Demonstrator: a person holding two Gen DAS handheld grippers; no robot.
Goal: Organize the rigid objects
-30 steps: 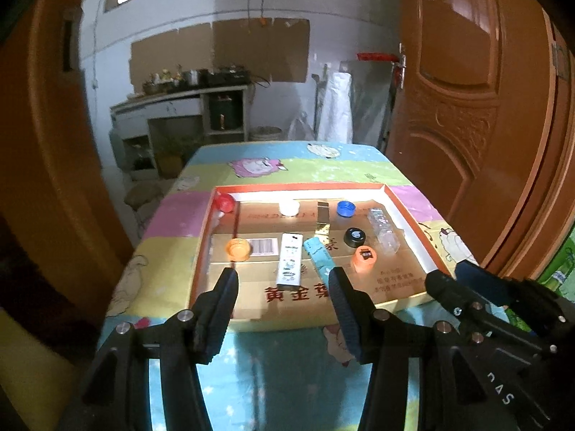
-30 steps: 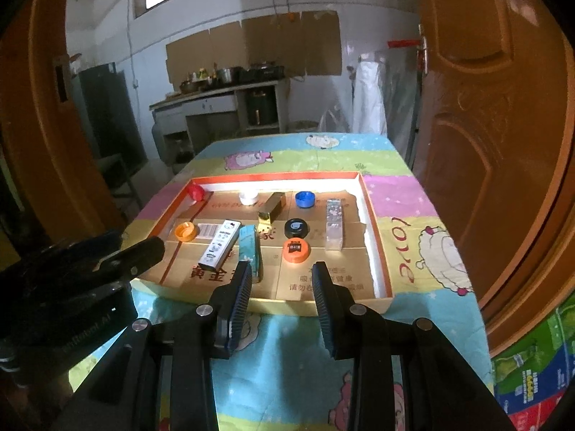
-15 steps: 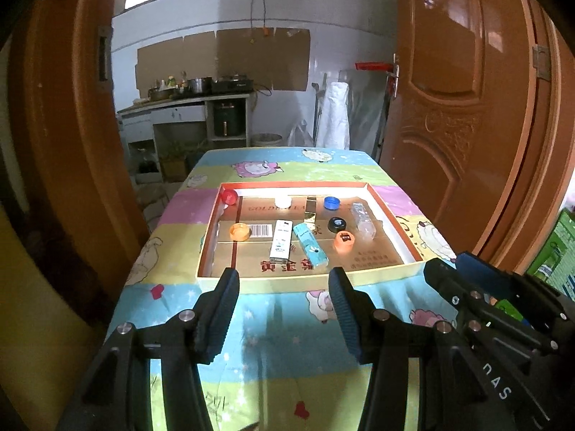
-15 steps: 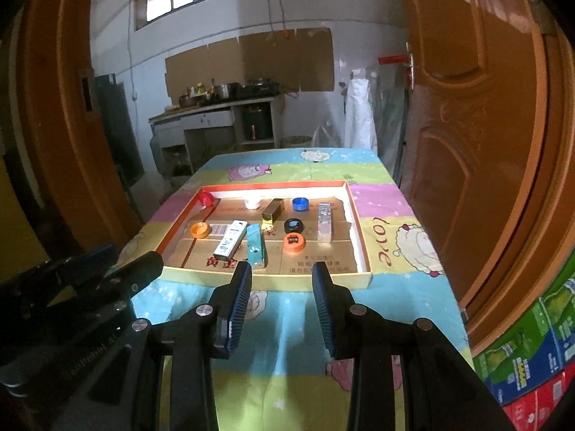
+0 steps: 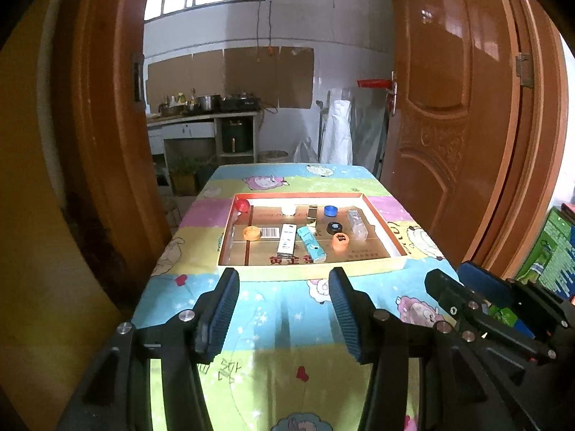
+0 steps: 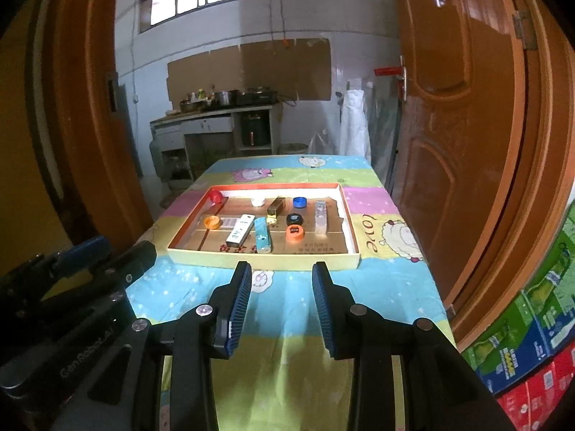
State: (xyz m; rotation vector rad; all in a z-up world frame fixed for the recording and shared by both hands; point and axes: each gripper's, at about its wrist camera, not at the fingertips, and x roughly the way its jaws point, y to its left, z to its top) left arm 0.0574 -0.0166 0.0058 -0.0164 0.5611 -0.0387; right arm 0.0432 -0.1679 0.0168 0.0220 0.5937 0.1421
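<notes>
A shallow cardboard tray (image 5: 309, 271) (image 6: 266, 261) with an orange rim lies on the table and holds small rigid items: a white box (image 5: 286, 239) (image 6: 238, 230), a teal box (image 5: 311, 243) (image 6: 262, 235), an orange cap (image 5: 340, 241) (image 6: 294, 233), a black cap (image 5: 334, 228), a blue cap (image 5: 330, 210), a clear box (image 5: 357, 223) (image 6: 321, 216), a gold box (image 6: 276, 207), a red cap (image 5: 242, 204). My left gripper (image 5: 284, 280) and right gripper (image 6: 281, 273) are both open and empty, hovering over the near table, well short of the tray.
The table has a colourful cartoon cloth (image 5: 273, 323). Brown wooden doors stand at the left (image 5: 107, 107) and right (image 5: 449, 107). A kitchen counter (image 5: 201, 118) stands behind. Stacked printed cartons (image 6: 532, 341) stand at the lower right.
Both grippers have pulled back from the tray toward the near table edge and risen. The tray looks smaller and farther. Nothing in it has moved; both stay open.
</notes>
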